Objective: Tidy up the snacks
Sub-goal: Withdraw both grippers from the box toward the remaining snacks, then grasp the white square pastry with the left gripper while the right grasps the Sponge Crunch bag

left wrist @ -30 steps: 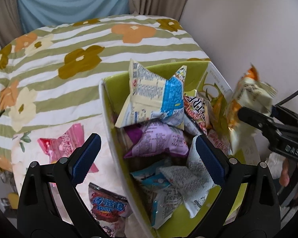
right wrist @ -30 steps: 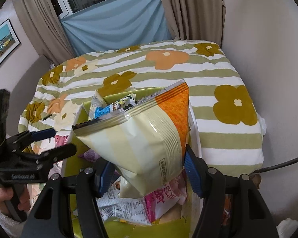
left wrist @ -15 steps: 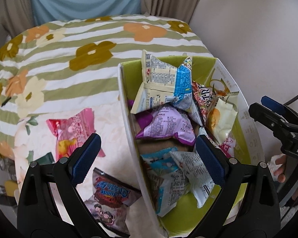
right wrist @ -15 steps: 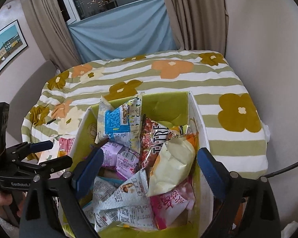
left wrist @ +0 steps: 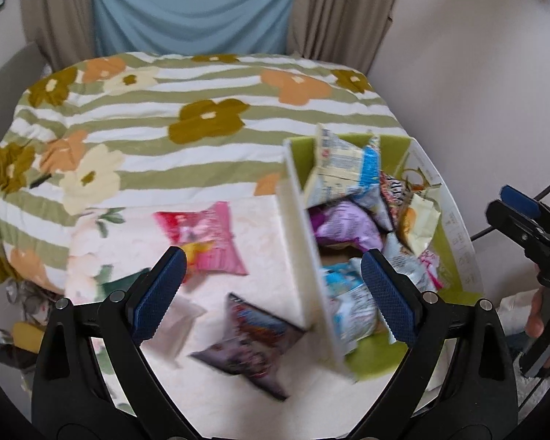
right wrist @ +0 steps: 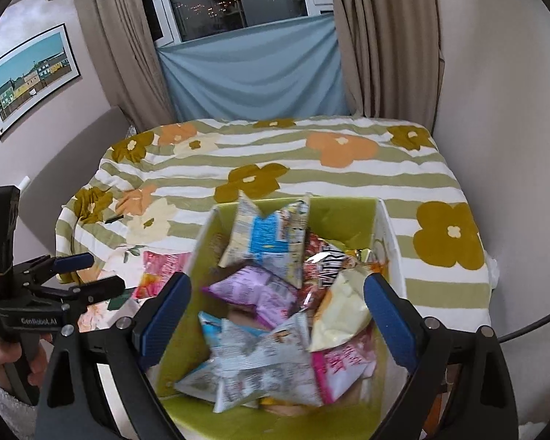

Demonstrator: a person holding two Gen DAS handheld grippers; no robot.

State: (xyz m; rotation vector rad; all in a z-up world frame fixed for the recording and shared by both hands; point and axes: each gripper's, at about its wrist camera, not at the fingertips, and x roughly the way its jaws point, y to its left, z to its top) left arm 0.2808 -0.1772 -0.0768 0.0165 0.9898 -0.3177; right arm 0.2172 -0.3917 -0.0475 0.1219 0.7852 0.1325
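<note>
Now a bed [right wrist: 348, 183] with a striped flower blanket fills most of the view, with a wall beside it and curtains behind it. On the bed sits a box [right wrist: 388, 234] that is green inside and white outside. It is full of snack bags, all piled up. A blue and white bag [right wrist: 264, 238] stands tall at the far end of the box. A purple bag [right wrist: 256, 289] lies below it, and a pale yellow bag [right wrist: 341, 311] leans by the right wall of the box. A grey and white bag [right wrist: 264, 359] lies at the near end, next to a pink and white bag [right wrist: 341, 366]. Left of the box, three bags lie loose on the bed. A pink bag [left wrist: 201, 238] is there, a dark bag [left wrist: 249, 341] lies closer, touching the box wall, and a small white bag [left wrist: 176, 326] is a blur. The left tool [left wrist: 271, 293] hangs over the bed and the box edge, wide open with nothing in it. The right tool [right wrist: 275, 315] hangs over the box, wide open too, and it holds nothing.
</note>
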